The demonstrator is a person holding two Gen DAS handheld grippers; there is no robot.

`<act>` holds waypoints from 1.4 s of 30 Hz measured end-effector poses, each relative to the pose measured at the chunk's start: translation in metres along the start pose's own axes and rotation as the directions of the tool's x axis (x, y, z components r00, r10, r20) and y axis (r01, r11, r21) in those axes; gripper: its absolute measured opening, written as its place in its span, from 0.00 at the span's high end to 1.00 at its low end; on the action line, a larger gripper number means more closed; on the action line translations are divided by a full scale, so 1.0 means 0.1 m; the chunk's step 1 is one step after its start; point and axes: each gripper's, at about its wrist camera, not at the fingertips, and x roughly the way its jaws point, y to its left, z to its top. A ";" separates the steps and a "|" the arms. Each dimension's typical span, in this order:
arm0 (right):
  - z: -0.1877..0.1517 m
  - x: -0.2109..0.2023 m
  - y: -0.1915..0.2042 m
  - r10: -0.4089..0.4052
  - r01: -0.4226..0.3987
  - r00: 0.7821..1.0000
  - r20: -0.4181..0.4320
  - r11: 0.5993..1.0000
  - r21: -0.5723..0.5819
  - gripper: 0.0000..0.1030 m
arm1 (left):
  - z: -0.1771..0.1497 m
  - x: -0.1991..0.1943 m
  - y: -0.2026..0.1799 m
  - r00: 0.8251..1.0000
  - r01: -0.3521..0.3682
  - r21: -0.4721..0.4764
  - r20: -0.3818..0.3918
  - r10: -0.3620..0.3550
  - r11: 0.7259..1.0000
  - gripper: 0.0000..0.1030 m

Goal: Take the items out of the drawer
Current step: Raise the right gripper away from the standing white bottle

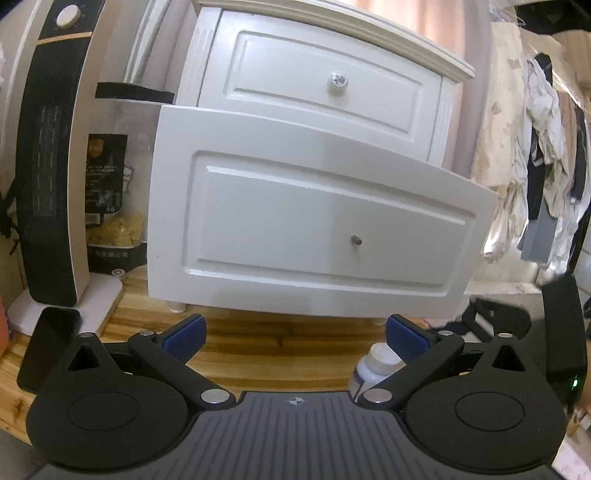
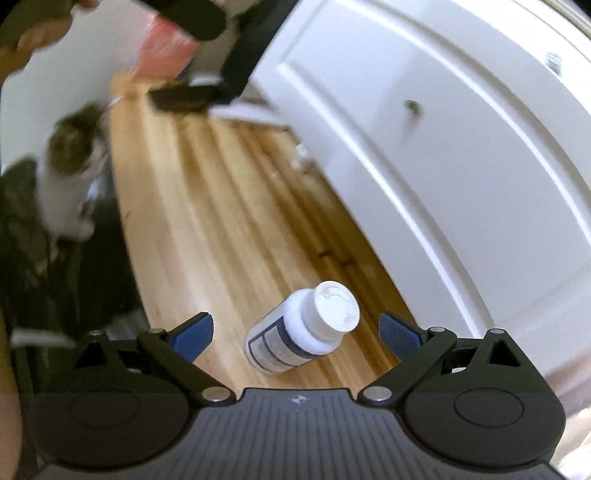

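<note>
The right gripper (image 2: 295, 334), fingers spread and released, hangs over a bottle (image 2: 303, 328) standing between them on the floor (image 2: 207, 192); the left gripper (image 1: 294, 334) gapes empty before the drawer (image 1: 314, 214).

White nightstand (image 1: 325, 110) with panelled fronts stands on a light wood plank floor (image 1: 280, 343), short round feet visible underneath. Tall black-and-cream tower heater (image 1: 48, 158) to its left, a printed snack bag (image 1: 110, 206) wedged between them. Pink curtain (image 1: 454, 26) behind. Pale and dark clothes (image 1: 543, 155) hang on the right. Soft indoor light; right wrist view is motion-blurred.
</note>
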 end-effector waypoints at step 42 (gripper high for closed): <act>-0.31 -0.11 -0.05 -0.381 0.293 0.919 -0.100 0.491 0.820 0.00 | 0.00 0.14 -0.25 0.997 -0.065 0.107 0.043 0.060 0.992 0.00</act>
